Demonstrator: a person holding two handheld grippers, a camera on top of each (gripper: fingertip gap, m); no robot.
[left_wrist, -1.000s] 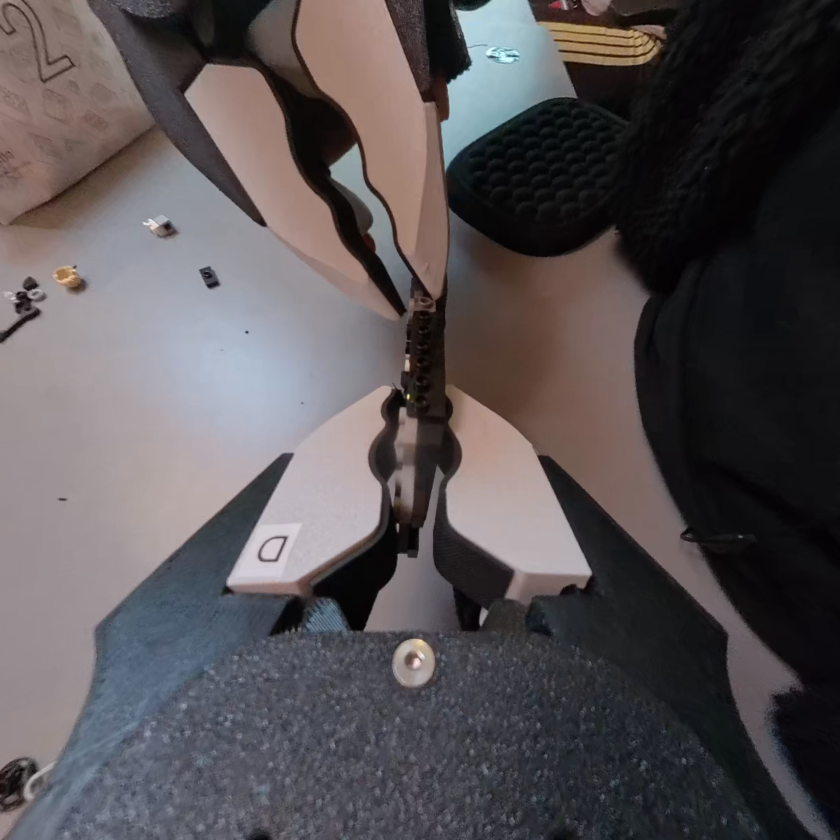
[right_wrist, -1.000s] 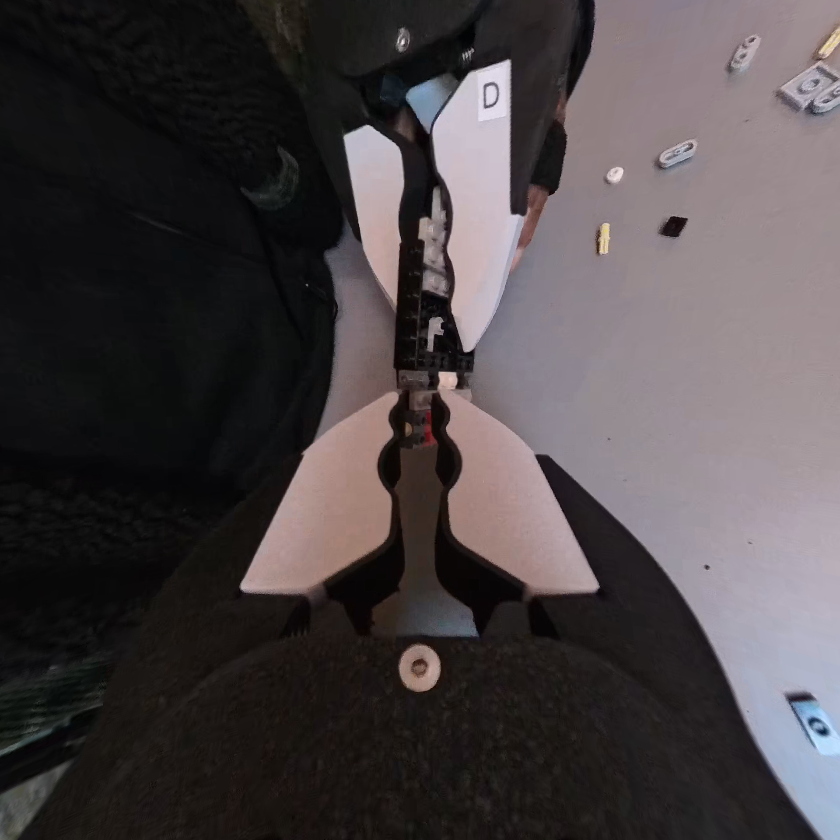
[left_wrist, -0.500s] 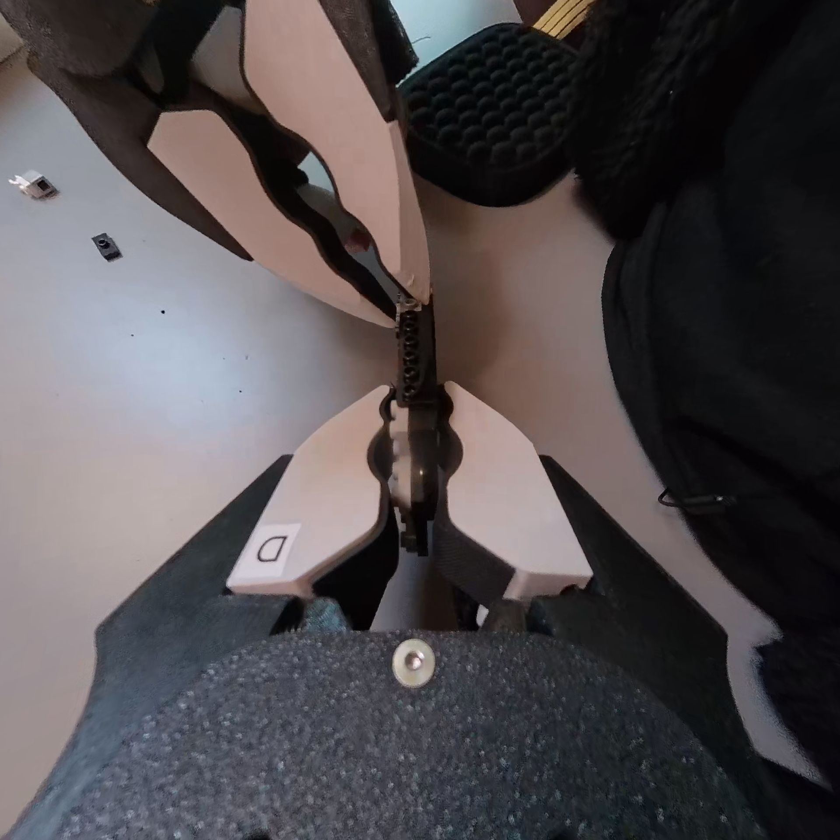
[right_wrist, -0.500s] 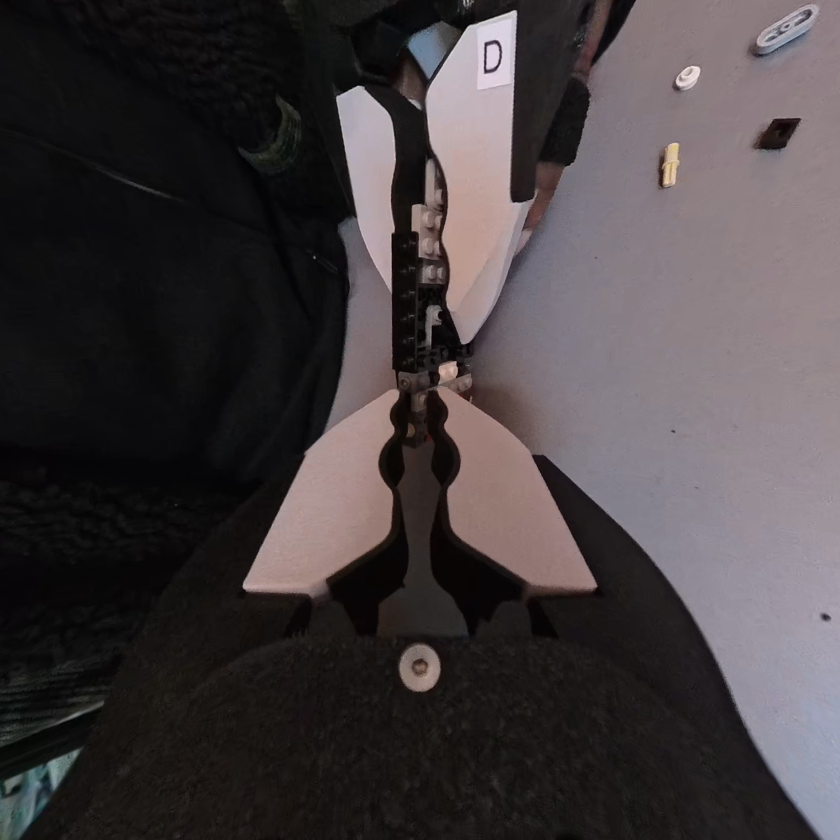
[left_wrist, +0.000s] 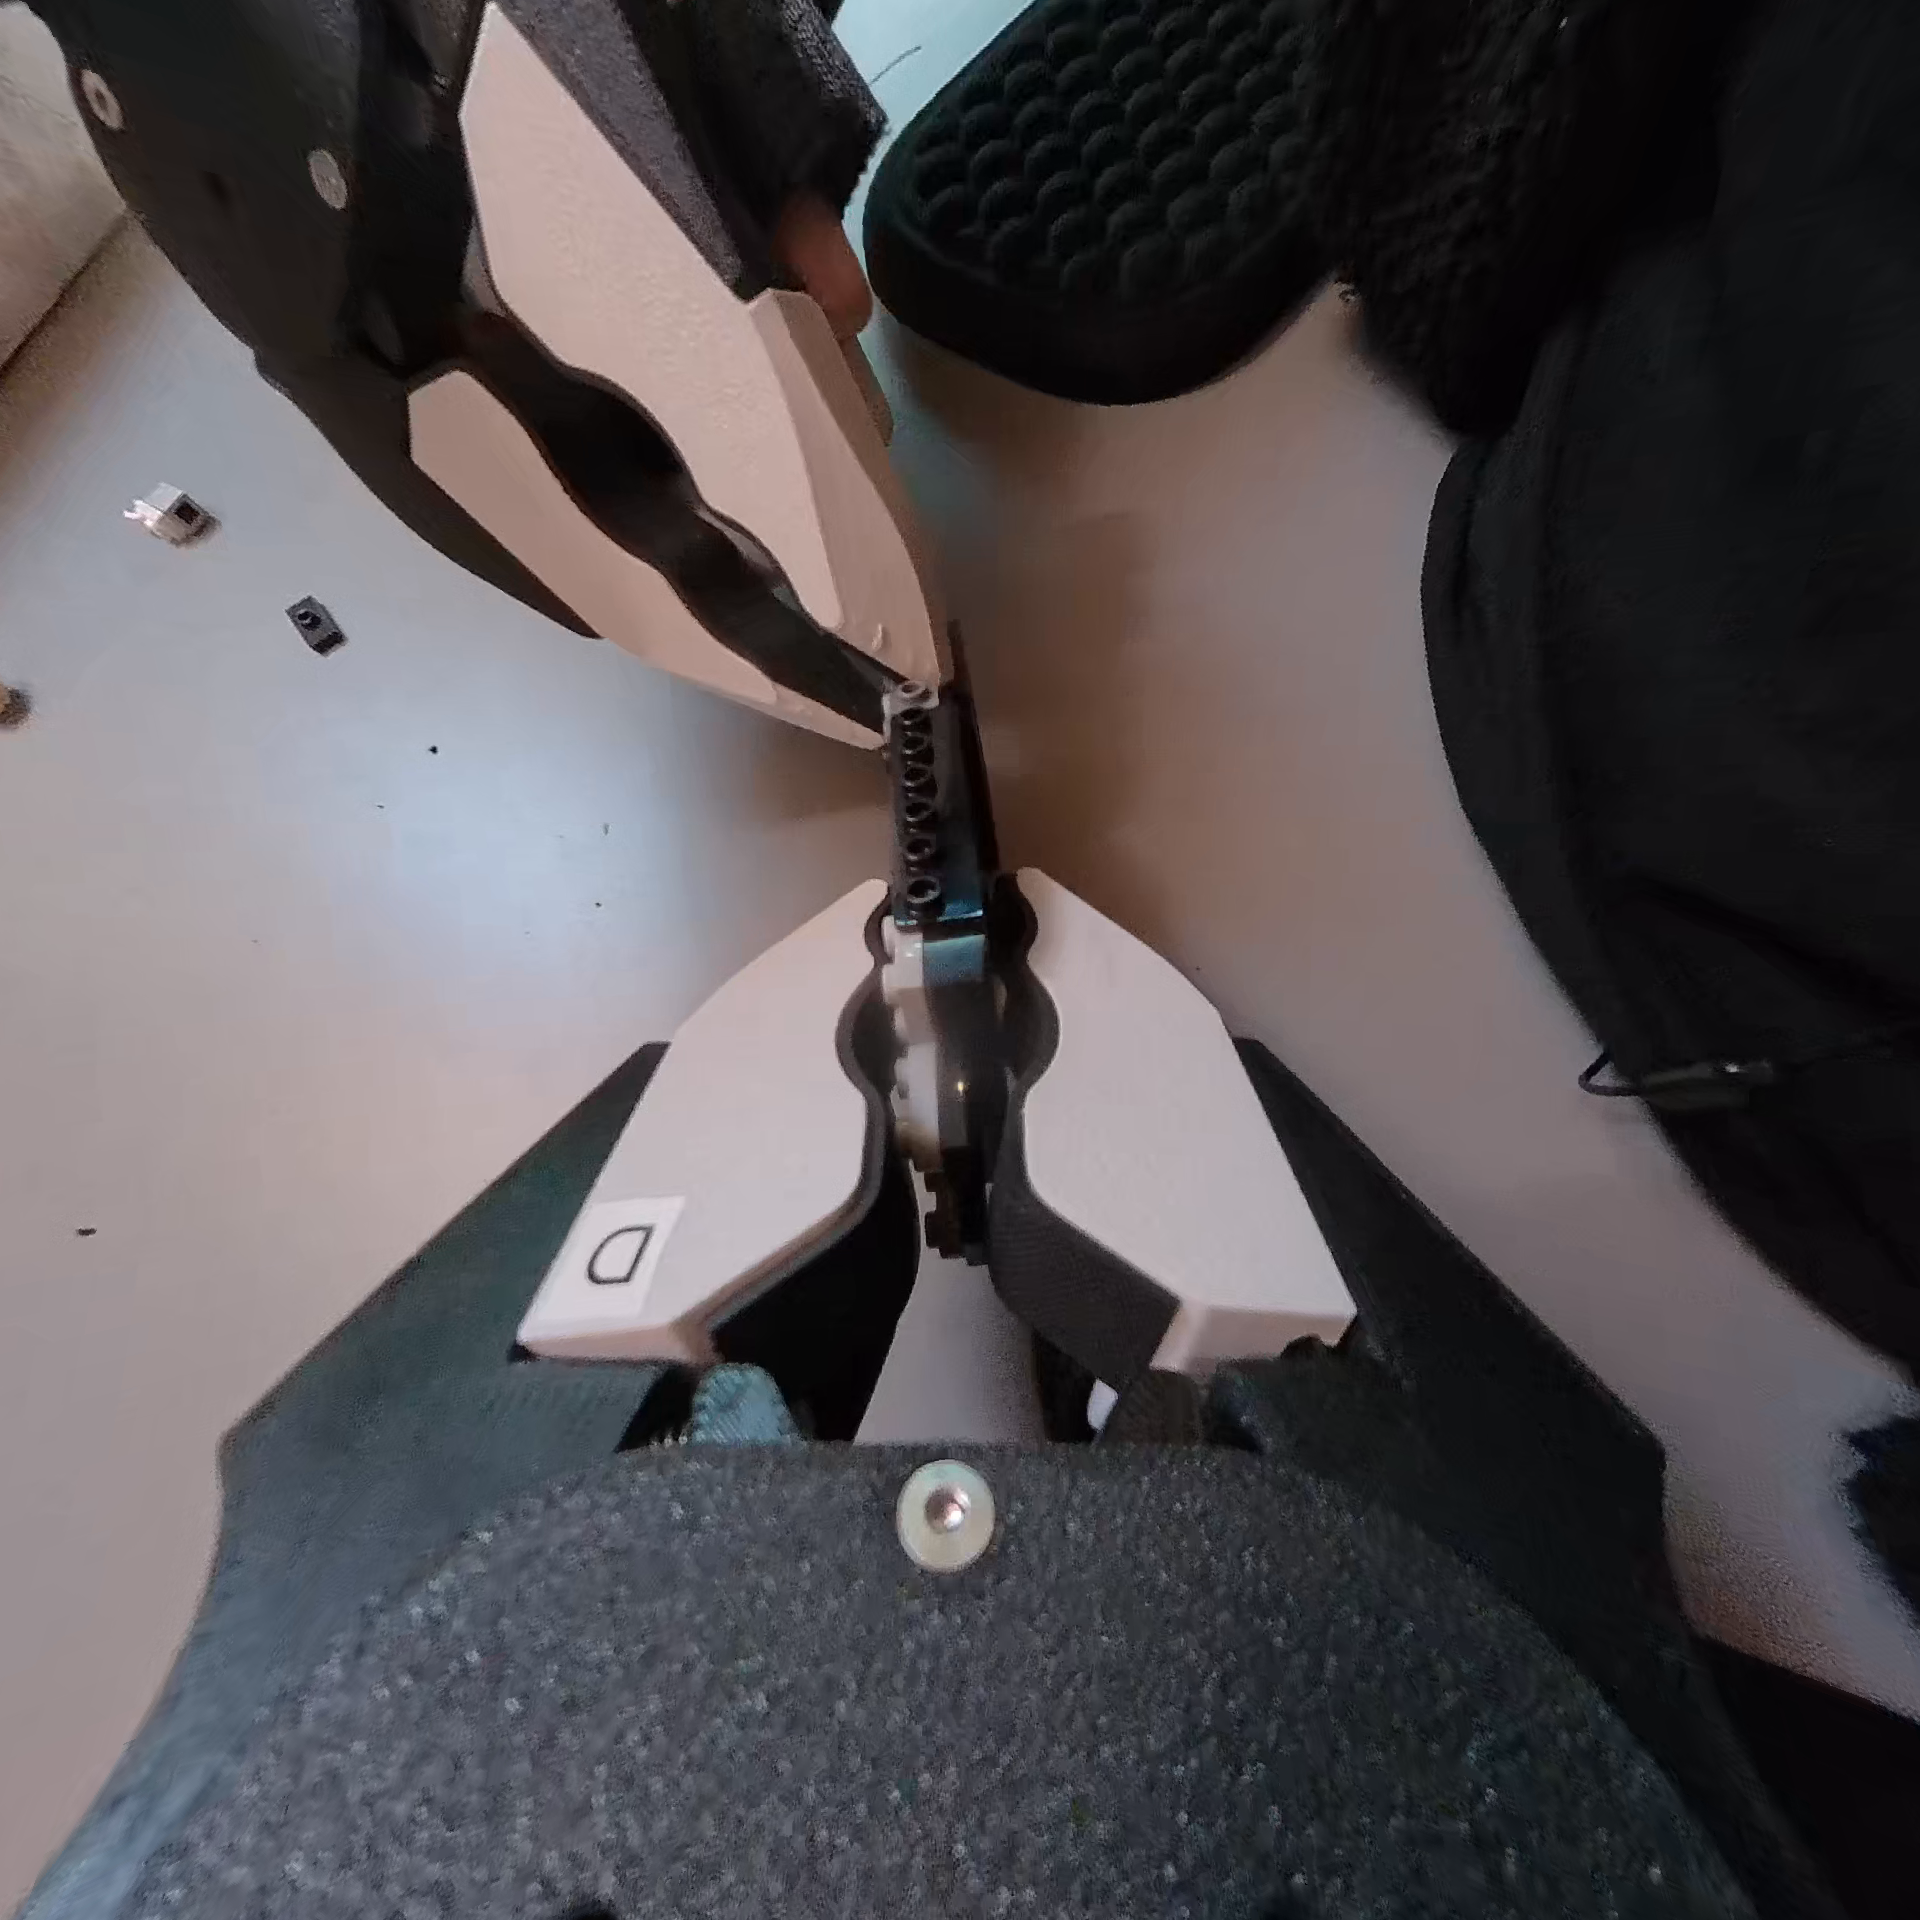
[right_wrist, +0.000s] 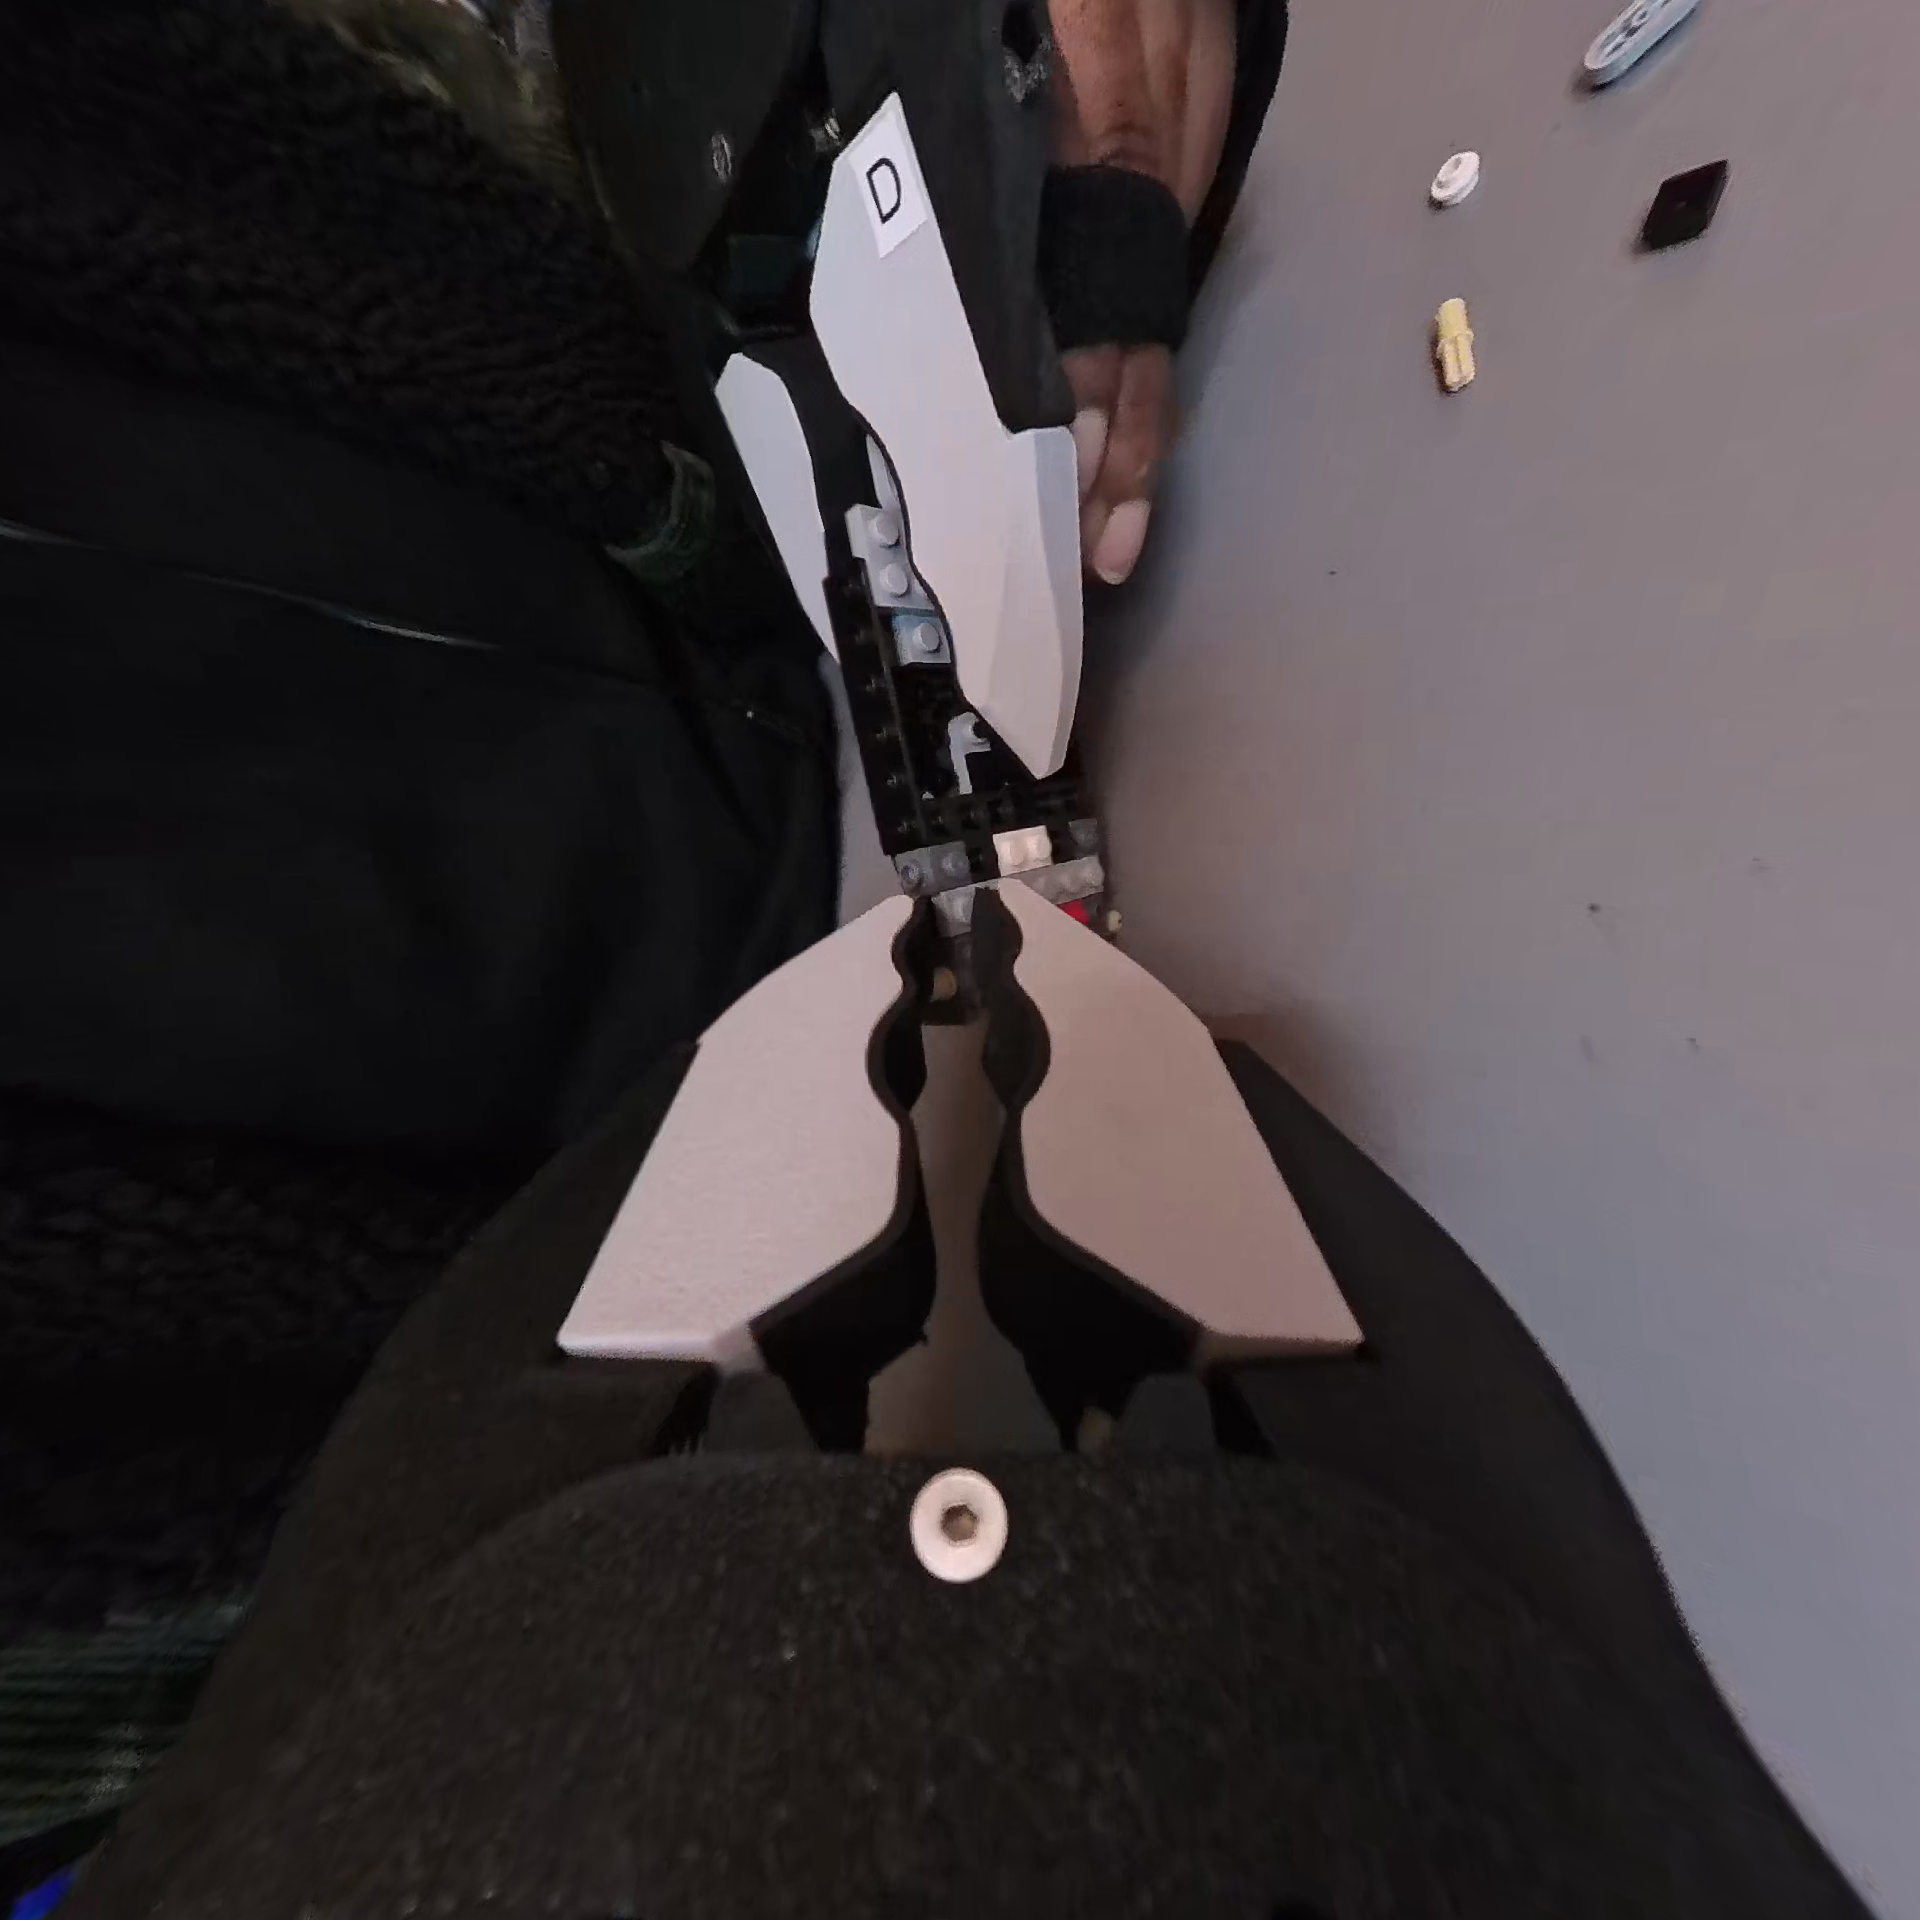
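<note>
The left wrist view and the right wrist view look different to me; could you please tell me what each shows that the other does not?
Only the left wrist view shows a black honeycomb-textured cushion, a small grey brick and a small black piece on the pale surface.

Only the right wrist view shows a cream peg, a white round stud, a black square tile and the assembly's grey studded plates.

Both show the black brick assembly clamped at opposite ends by the left hand-held gripper and the right hand-held gripper.
</note>
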